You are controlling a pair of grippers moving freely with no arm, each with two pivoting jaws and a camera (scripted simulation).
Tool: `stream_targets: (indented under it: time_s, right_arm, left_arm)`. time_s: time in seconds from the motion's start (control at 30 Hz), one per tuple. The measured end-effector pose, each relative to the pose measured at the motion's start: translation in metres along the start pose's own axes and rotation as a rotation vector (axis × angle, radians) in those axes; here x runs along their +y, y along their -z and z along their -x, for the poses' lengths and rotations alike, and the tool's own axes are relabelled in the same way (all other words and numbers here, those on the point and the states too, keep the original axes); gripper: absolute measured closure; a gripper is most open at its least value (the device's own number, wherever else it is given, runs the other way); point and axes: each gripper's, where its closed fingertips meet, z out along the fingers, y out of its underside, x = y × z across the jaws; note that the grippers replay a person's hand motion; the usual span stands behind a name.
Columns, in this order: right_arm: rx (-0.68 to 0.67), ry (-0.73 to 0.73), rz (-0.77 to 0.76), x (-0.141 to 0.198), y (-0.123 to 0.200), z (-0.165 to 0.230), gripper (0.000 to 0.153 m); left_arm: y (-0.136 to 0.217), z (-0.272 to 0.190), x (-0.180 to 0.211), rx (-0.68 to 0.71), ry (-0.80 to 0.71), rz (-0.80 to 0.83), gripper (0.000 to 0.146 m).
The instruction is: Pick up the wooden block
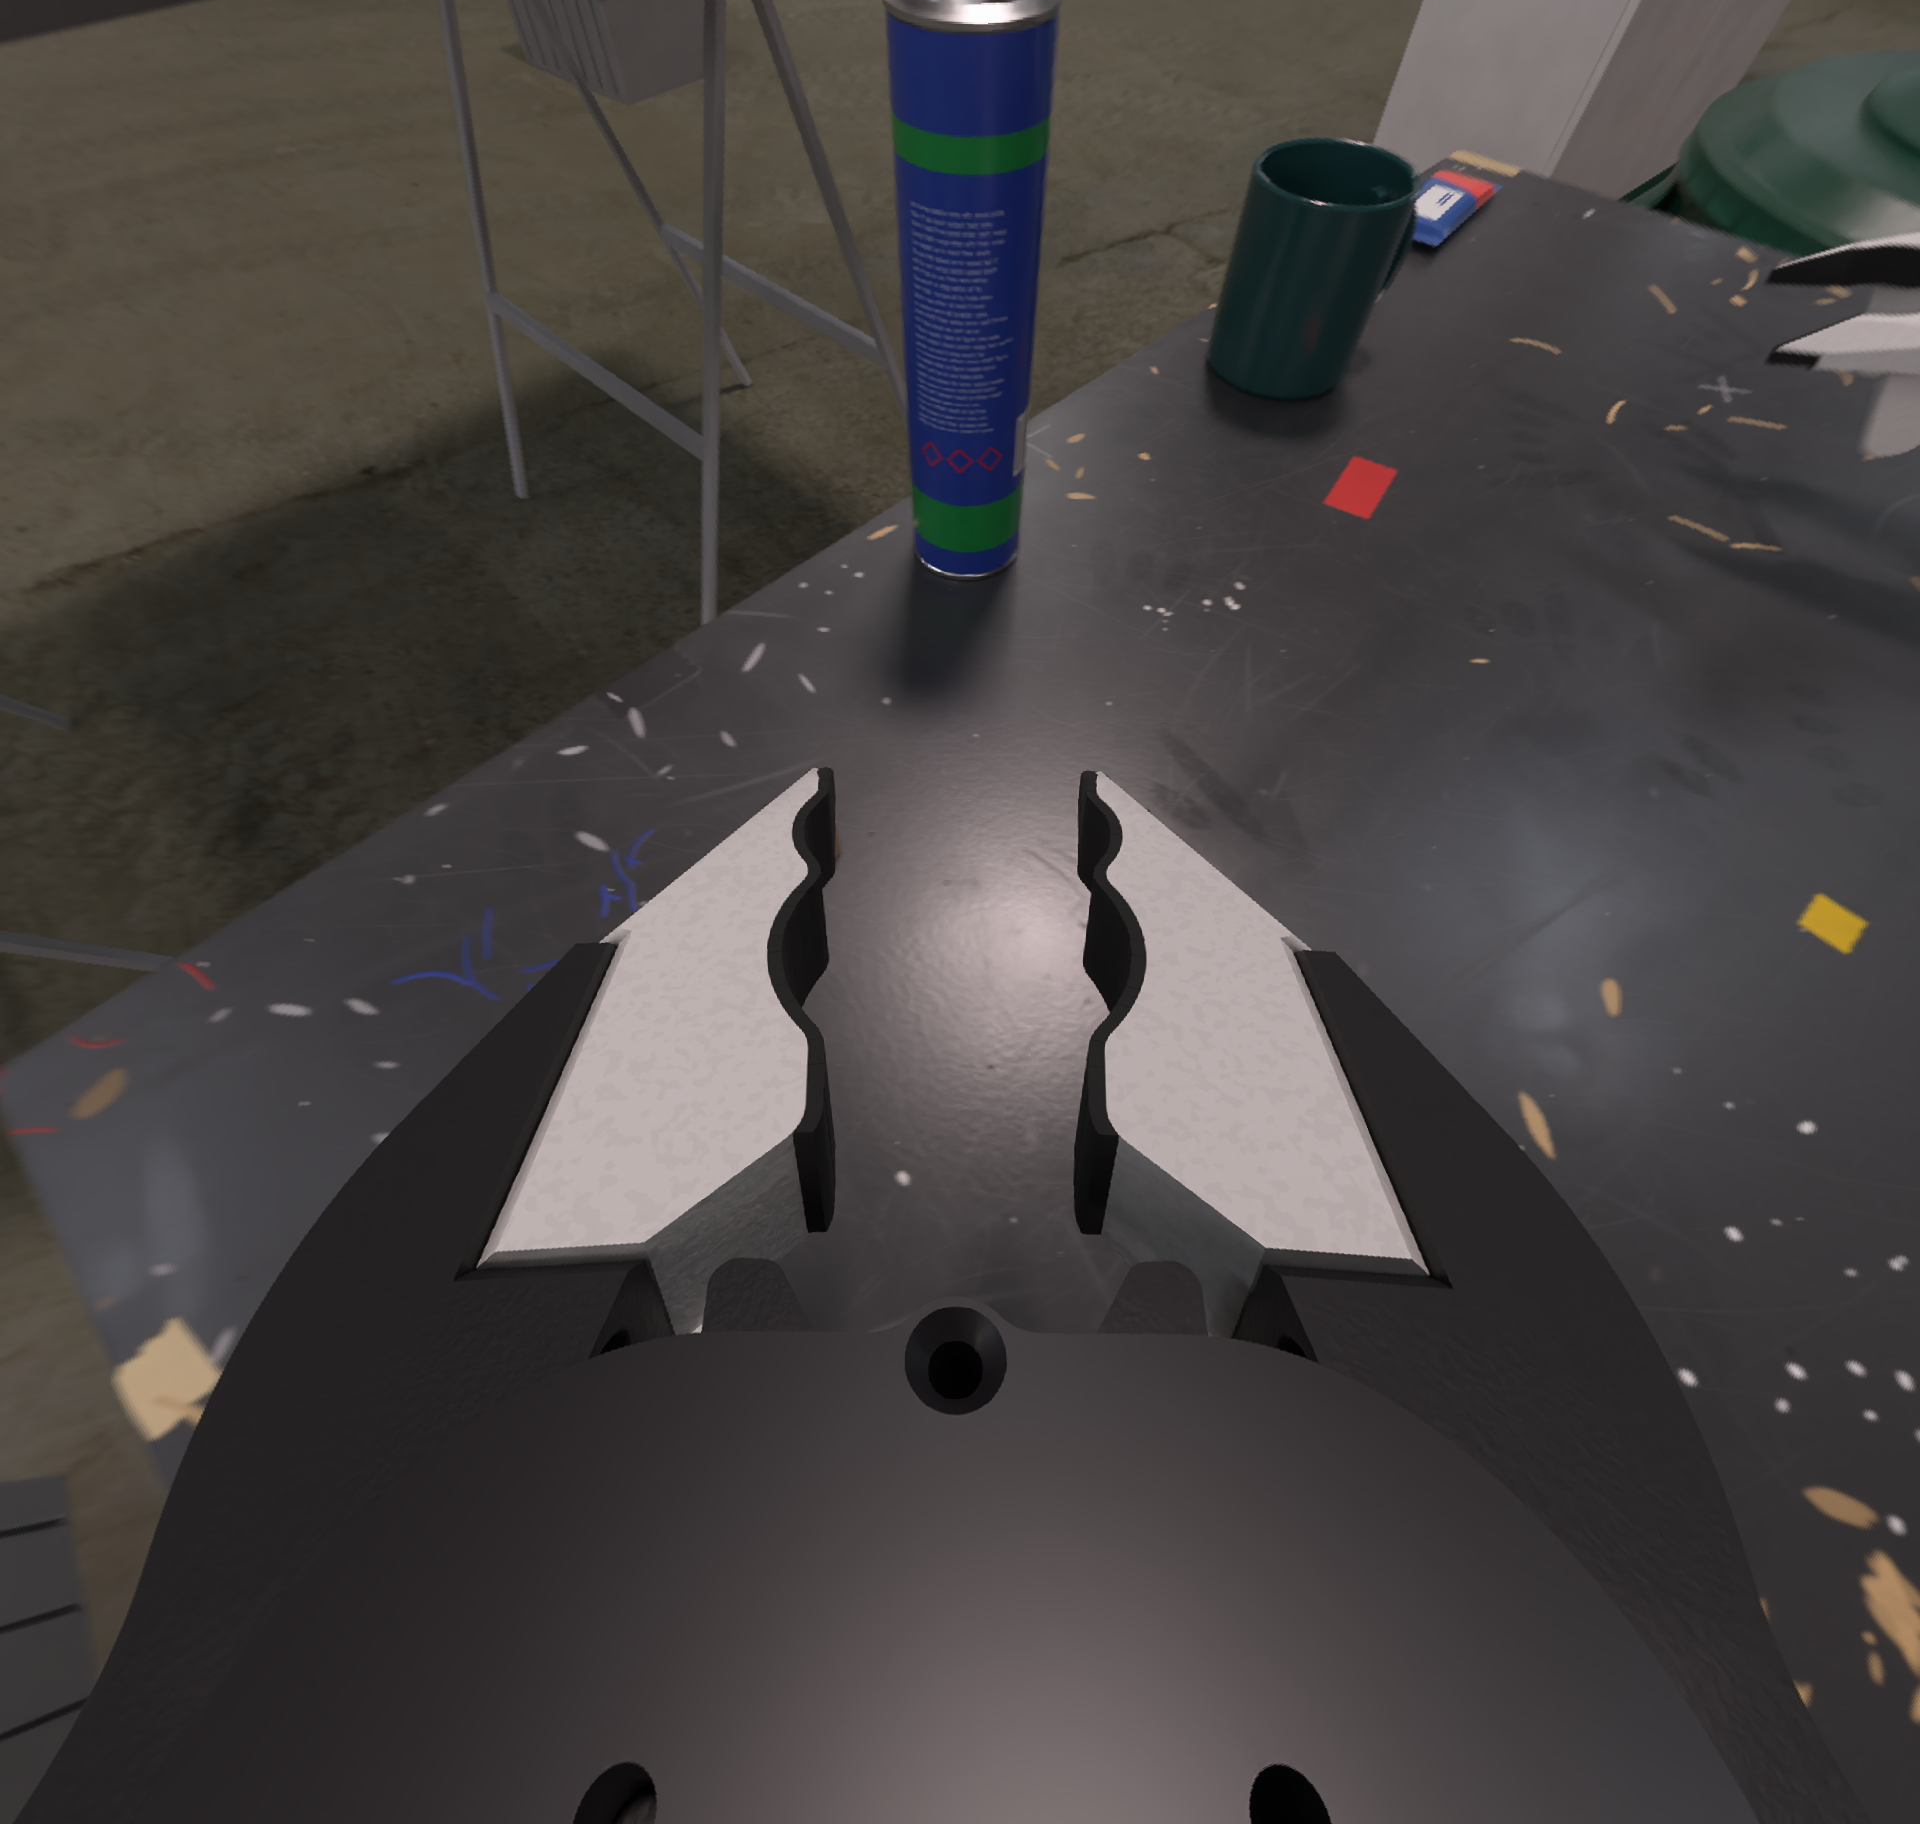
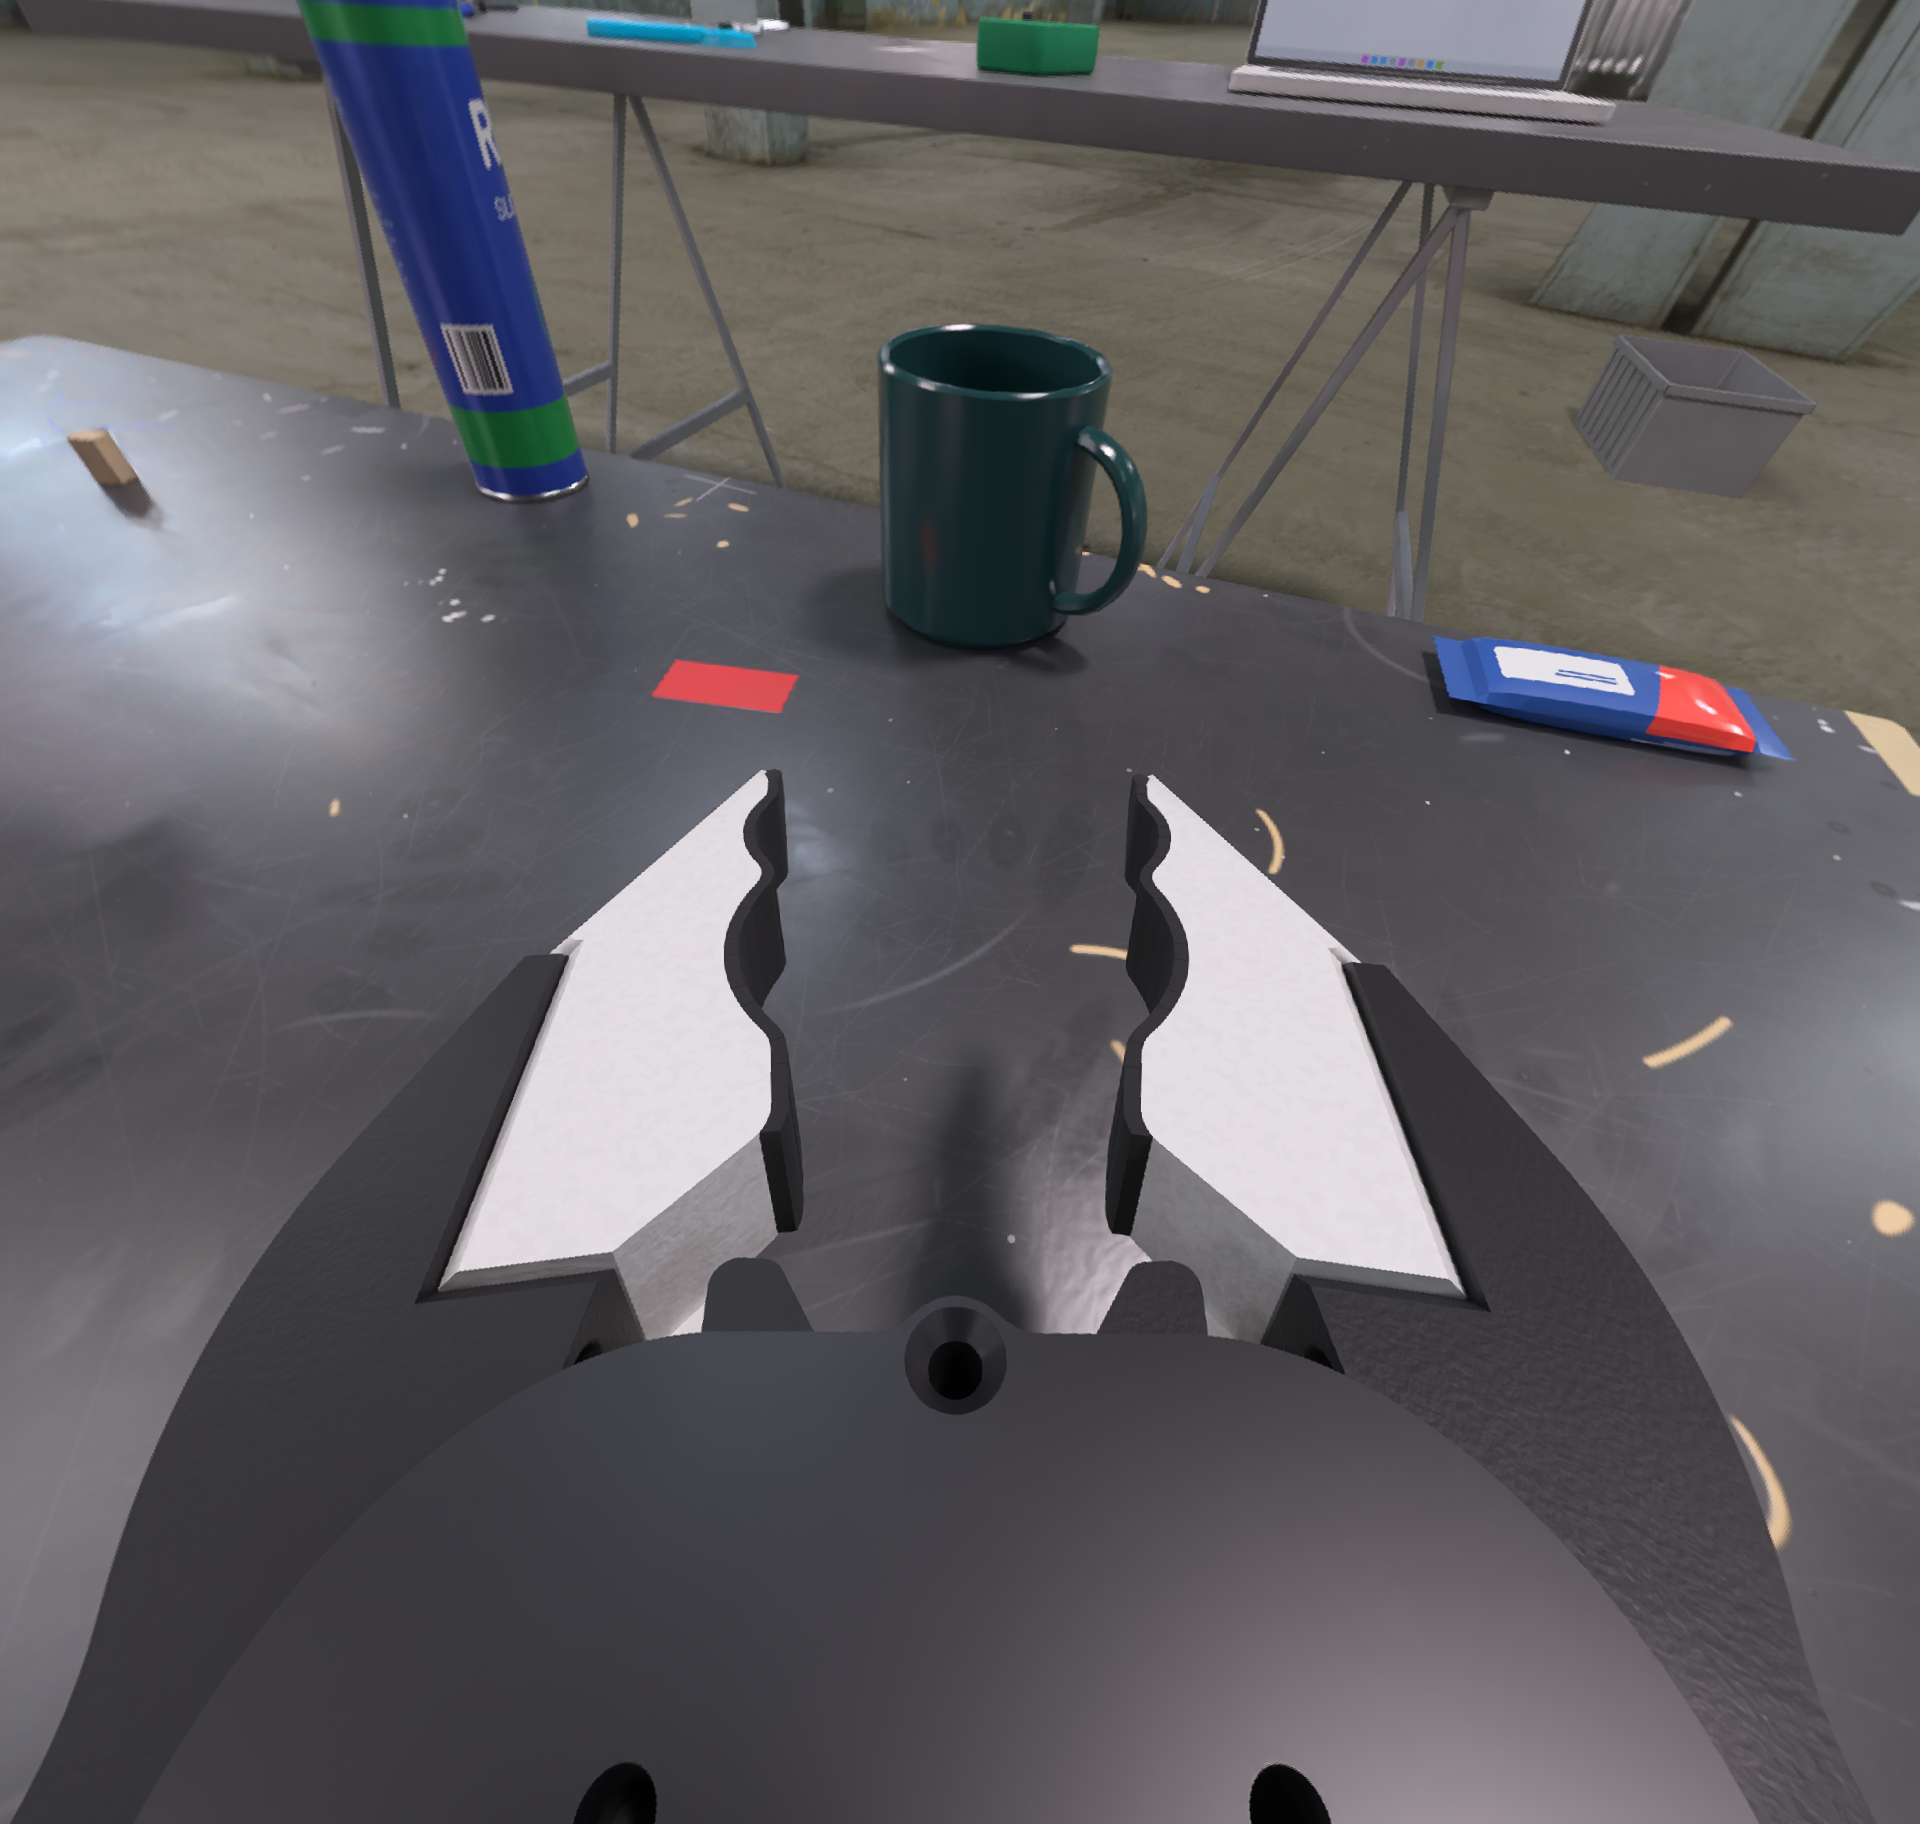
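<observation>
The wooden block [image 2: 102,458] is a small tan piece standing on the dark table at the far left of the right wrist view, left of the spray can. It does not show in the left wrist view. My right gripper [image 2: 956,787] is open and empty above the table, pointing at the mug, well right of the block. My left gripper [image 1: 956,782] is open and empty over bare table, with the spray can ahead. The right gripper's fingers [image 1: 1844,346] show at the right edge of the left wrist view.
A tall blue and green spray can [image 1: 968,247] [image 2: 436,247] and a dark green mug [image 1: 1304,268] [image 2: 992,486] stand near the table's far edge. A blue and red packet [image 2: 1605,699] lies at right. Red [image 2: 725,685] and yellow [image 1: 1832,922] patches mark the table.
</observation>
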Motion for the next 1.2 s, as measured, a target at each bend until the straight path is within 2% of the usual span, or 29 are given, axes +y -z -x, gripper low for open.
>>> stream_targets:
  time_s: [0.07, 0.17, 0.3, 0.37, 0.5, 0.63, 0.87, 1.2]
  right_arm:
    - [0.005, -0.028, -0.013, -0.001, 0.0, -0.004, 0.087]
    - [0.015, -0.061, -0.015, 0.0, 0.0, -0.009, 0.087]
    - [0.042, -0.062, -0.019, 0.0, 0.0, -0.012, 0.087]
    - [0.053, -0.052, -0.007, 0.001, 0.0, -0.012, 0.089]
    - [0.074, -0.034, 0.011, 0.003, -0.001, -0.013, 0.09]
    - [0.083, -0.028, 0.015, 0.004, 0.001, -0.011, 0.09]
    - [0.075, -0.049, 0.008, 0.004, 0.003, -0.011, 0.092]
    - [0.05, -0.084, -0.008, 0.002, 0.005, -0.011, 0.093]
  left_arm:
    - [0.003, 0.008, -0.004, -0.019, -0.028, 0.021, 0.101]
    - [-0.002, 0.02, -0.004, 0.011, -0.081, 0.142, 0.102]
    - [-0.028, 0.037, -0.001, 0.031, -0.229, 0.277, 0.114]
    - [-0.046, 0.041, 0.009, 0.081, -0.257, 0.403, 0.117]
    - [-0.079, 0.042, 0.034, 0.192, -0.22, 0.606, 0.124]
    - [-0.096, 0.053, 0.065, 0.18, -0.28, 0.761, 0.125]
    - [-0.11, 0.056, 0.088, 0.203, -0.391, 0.818, 0.128]
    - [-0.115, 0.055, 0.089, 0.254, -0.37, 0.836, 0.136]
